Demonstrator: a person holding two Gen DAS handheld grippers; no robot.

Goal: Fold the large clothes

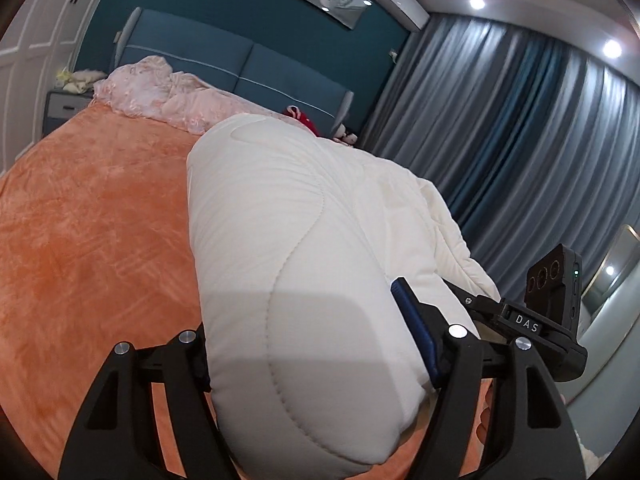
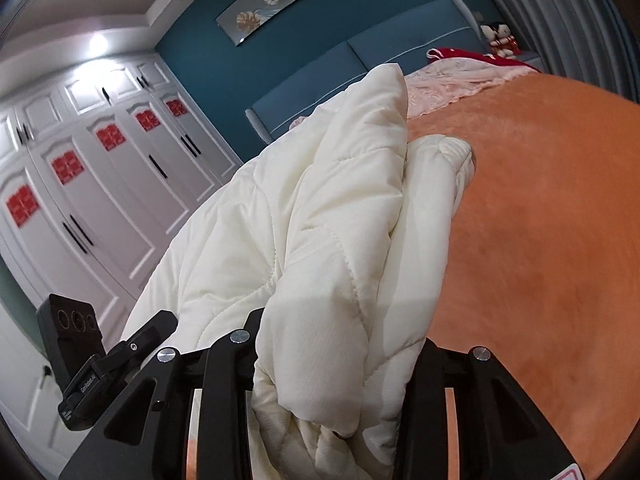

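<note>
Both the left tongs [image 1: 308, 364] and right tongs [image 2: 336, 364] clamp the white quilt [image 1: 304, 216]. Its long fold runs away toward the headboard [image 1: 240, 60], over the orange bed [image 1: 92, 220]

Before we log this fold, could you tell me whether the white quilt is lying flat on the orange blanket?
No, the white quilt is bunched and lifted above the orange blanket.

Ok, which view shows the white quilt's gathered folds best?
The right wrist view: the white quilt shows several bunched layers and a rolled edge running out from the right gripper. The left wrist view shows one smooth, thick fold clamped in the left gripper.
</note>
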